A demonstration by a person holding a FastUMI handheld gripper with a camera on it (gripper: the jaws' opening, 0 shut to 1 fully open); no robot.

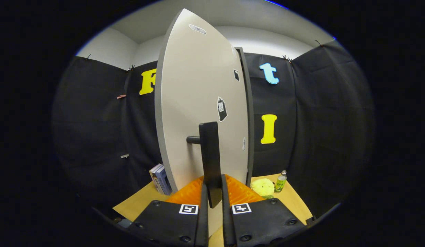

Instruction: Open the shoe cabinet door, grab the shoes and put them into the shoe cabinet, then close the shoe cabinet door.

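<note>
The shoe cabinet's pale grey door [198, 103] stands swung out toward me, nearly edge-on, hinged on the dark cabinet frame [248, 113] behind it. A dark vertical bar handle [209, 151] sticks out from the door on a short post. My gripper [212, 195] is shut on the lower end of this handle, with a finger pressing on each side. The cabinet's inside is hidden behind the door.
The cabinet stands on a tan tabletop [137, 206]. Two books [161, 179] lean just left of the door's foot. To the right of the cabinet sit a yellow plush toy [263, 187] and a small green-labelled bottle [280, 181].
</note>
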